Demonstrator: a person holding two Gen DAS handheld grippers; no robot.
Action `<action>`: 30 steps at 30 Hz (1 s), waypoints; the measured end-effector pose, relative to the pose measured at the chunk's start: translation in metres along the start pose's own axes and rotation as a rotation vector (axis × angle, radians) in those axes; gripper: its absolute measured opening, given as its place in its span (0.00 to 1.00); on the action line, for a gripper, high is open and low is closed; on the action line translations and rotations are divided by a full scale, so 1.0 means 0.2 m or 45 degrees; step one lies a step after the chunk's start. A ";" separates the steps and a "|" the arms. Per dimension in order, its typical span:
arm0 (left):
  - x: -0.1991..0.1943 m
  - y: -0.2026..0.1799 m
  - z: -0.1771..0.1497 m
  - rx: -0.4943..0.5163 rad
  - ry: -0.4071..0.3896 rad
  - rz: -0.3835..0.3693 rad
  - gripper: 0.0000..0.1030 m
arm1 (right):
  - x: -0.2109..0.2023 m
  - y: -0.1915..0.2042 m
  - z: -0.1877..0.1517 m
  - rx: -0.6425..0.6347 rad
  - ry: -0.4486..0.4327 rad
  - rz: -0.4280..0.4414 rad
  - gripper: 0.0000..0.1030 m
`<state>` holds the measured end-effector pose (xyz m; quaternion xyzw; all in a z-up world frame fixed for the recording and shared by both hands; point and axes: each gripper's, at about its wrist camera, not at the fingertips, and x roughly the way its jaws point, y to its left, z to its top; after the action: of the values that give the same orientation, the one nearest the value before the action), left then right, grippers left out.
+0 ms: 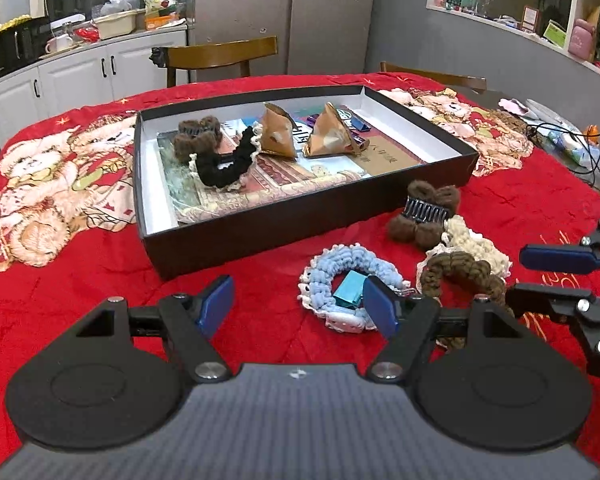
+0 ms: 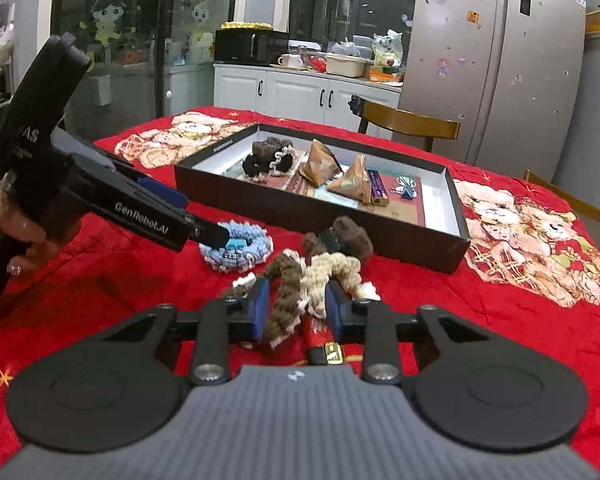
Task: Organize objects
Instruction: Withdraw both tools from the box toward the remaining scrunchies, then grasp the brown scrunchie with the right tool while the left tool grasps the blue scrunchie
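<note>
While the left wrist view looks across a tabletop (image 1: 80, 292) under a red bear-print cloth, the left gripper (image 1: 300, 304) stands with its jaws spread and nothing pressed between them. Its right pad reaches the near edge of a light blue scrunchie (image 1: 340, 276), and a small teal clip (image 1: 350, 287) lies in that scrunchie's ring. A dark shallow box (image 1: 260, 228) sits beyond, holding a brown fuzzy hair clip (image 1: 198, 138), a black scrunchie (image 1: 224, 162), two tan pyramid-shaped packets (image 1: 304, 134) and some small items at the back. On the cloth just right of the blue scrunchie lie a second brown fuzzy hair clip (image 1: 424, 212), a cream scrunchie (image 1: 476, 244) and a brown scrunchie (image 1: 460, 270), the two scrunchies touching. The right gripper (image 1: 556, 276) enters from the right edge, near that pair.

Seen from the right wrist view, the right gripper (image 2: 298, 314) has its jaws partly closed around the brown scrunchie (image 2: 286, 300) and the cream scrunchie (image 2: 324, 276), which overlap between the pads; whether the pads press on them I cannot tell. The brown hair clip (image 2: 340, 240) lies just behind. The left gripper (image 2: 204, 220), held in a hand (image 2: 16, 228), points at the blue scrunchie (image 2: 240, 248). The box (image 2: 320, 220) stands farther back on the cloth.
</note>
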<state>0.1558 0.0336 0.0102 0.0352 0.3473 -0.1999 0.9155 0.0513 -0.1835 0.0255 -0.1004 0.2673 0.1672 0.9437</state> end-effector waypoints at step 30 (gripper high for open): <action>0.01 -0.03 -0.03 -0.007 -0.031 -0.134 0.14 | 0.04 0.01 -0.07 0.025 0.011 0.038 0.11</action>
<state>0.1517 0.0280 0.0054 0.0120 0.3379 -0.2473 0.9080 0.0512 -0.1824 0.0095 -0.0879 0.2743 0.1782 0.9409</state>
